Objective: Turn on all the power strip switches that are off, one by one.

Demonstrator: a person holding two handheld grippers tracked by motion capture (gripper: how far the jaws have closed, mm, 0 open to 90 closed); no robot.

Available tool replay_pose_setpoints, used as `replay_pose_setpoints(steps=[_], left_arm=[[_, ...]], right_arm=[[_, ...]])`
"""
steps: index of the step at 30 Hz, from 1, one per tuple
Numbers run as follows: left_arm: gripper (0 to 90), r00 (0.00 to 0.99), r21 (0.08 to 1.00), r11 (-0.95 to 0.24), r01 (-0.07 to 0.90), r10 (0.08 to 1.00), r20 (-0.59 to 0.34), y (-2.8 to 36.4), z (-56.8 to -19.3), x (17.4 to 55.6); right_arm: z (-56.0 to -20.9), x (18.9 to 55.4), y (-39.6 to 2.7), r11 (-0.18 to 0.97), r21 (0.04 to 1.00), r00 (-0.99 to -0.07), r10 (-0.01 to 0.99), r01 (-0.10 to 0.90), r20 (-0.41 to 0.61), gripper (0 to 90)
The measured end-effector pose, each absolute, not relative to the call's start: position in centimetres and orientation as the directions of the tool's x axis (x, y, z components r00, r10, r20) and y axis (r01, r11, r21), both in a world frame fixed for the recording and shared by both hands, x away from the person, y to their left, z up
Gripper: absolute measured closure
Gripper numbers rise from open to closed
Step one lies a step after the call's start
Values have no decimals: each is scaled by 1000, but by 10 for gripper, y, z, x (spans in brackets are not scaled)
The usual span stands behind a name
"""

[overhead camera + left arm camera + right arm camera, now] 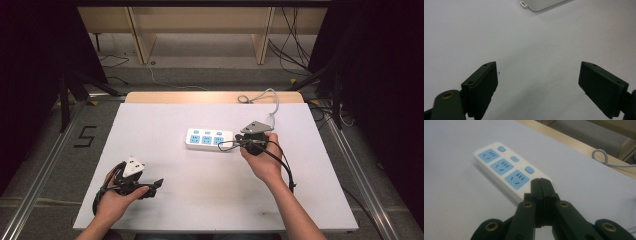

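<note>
— Resting low at the table's [165, 117] near left, the left gripper [150, 187] lies in a cupped hand, jaws spread wide over bare white surface.

— And the right gripper [239, 145]?

— Its hand arches over it right of centre, wrist bent, jaws pressed together on nothing, tips at the right end of the power strip [507, 171].

— What's that strip like?

— Smooth white plastic, rounded oblong, three pale blue sockets with three blue buttons; its grey cable [270, 102] loops toward the far edge.

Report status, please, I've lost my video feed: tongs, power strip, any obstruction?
Left tongs open, empty, over bare table. Right tongs shut, empty, tips at the power strip near end. Nothing blocking the strip's buttons.
</note>
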State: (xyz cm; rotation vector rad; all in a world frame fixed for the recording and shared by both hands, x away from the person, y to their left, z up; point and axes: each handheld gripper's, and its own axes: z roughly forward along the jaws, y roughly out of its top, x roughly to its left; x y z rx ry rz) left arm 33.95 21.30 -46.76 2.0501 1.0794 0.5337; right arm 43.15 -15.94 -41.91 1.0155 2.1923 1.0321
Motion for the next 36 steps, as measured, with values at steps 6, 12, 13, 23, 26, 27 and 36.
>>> replay_pose_setpoints(steps=[6,12,13,23,26,27,36], left_arm=[[157,558,773,-367,517,830,21,213,-468,339],[156,558,774,-367,516,830,21,213,-467,339],[157,558,773,-366,517,830,20,213,-468,339],[157,559,775,-366,516,829,19,213,-467,339],[157,560,774,-368,516,828,20,213,-467,339],[157,561,774,-368,516,828,20,213,-467,339],[156,560,773,-369,516,828,21,212,-467,339]], right_arm=[[-416,436,-154,429,802,-593,796,416,-118,900],[-413,444,-145,437,793,-601,791,424,-115,900],[-413,446,-144,441,793,-604,788,421,-119,900],[-410,457,-133,450,778,-611,784,438,-110,900],[-411,460,-132,445,777,-609,787,444,-103,900],[-411,461,-131,447,775,-609,787,446,-104,900],[-408,469,-125,455,766,-610,786,454,-105,900]])
